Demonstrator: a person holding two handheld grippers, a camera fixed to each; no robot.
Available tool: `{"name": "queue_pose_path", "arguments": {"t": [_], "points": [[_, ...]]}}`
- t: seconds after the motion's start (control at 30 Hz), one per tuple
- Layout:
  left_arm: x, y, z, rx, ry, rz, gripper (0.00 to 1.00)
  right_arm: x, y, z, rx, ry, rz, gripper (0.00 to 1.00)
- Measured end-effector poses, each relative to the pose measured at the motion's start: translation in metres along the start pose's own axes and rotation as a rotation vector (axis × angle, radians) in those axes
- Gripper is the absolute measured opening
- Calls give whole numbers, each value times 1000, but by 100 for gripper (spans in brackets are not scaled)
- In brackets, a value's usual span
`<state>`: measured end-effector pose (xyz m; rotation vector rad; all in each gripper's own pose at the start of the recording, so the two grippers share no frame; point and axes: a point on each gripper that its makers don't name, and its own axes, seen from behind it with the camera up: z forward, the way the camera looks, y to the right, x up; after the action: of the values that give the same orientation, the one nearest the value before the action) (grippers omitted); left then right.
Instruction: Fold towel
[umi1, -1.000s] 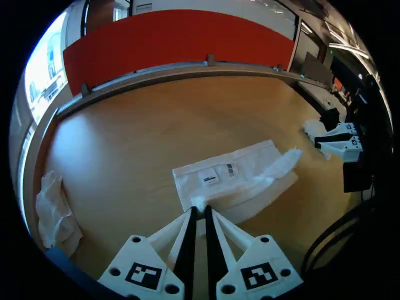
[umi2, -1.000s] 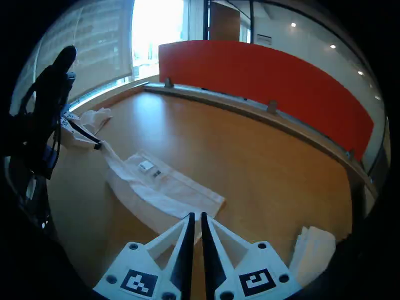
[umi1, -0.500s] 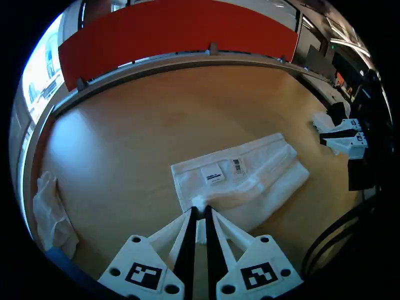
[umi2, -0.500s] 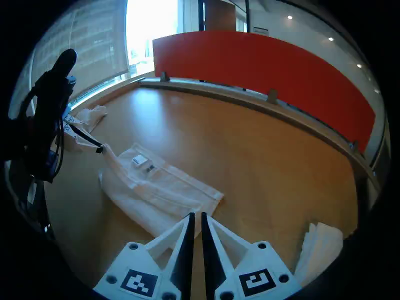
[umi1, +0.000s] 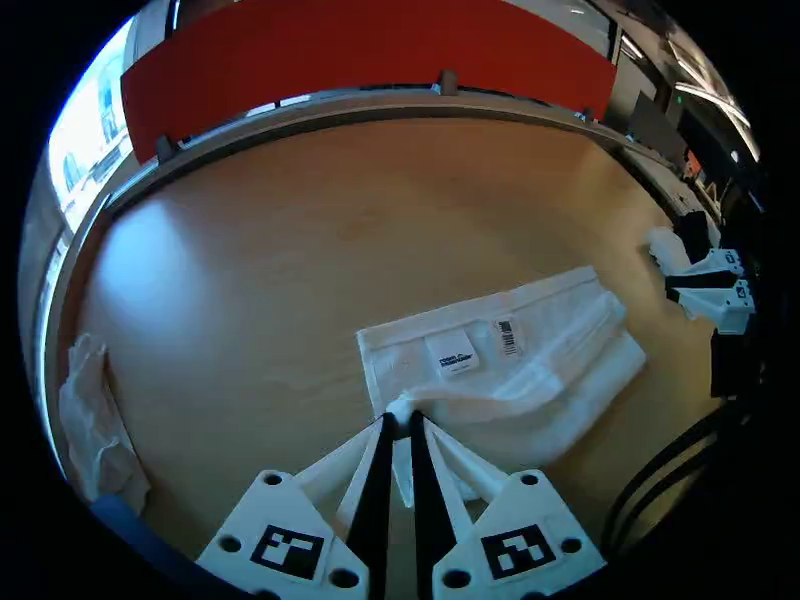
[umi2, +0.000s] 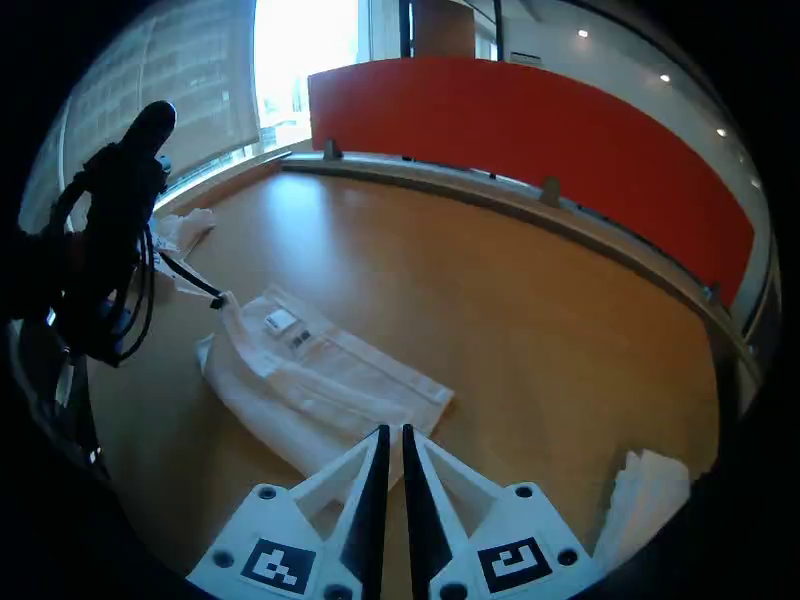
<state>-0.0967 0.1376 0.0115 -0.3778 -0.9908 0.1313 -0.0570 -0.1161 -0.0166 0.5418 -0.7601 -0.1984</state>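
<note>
One rumpled white towel (umi1: 520, 370), corner pinched by left gripper (umi1: 400, 425); right gripper (umi2: 392, 435) closed.

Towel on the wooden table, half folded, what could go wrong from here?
1. The left gripper pinches just a small corner of the towel; it could slip out when pulled.
2. The layers lie bunched and uneven, so dragging may undo them.
3. The right gripper sits beside a loose white cloth, which might get snagged.
</note>
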Motion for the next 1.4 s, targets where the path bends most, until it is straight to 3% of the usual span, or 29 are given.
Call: {"name": "queue_pose_path", "arguments": {"t": [0.37,0.67,0.87,1.13,1.17,1.27,1.4], "points": [[1,-10,28,5,-40,-31,12,-9,3,12,-1,-20,15,9],[2,-11,41,0,-52,-36,14,-12,8,17,-2,-31,17,9],[1,-13,44,0,-56,-49,26,-12,10,18,-8,-34,14,9],[-2,-31,40,41,-57,-73,83,-14,14,21,-15,-38,7,13],[-2,-34,39,45,-56,-78,85,-14,14,21,-15,-38,6,14],[-4,-38,34,51,-51,-98,92,-15,16,23,-21,-38,5,22],[-5,-44,28,60,-37,-133,96,-15,19,24,-31,-40,4,44]]}}
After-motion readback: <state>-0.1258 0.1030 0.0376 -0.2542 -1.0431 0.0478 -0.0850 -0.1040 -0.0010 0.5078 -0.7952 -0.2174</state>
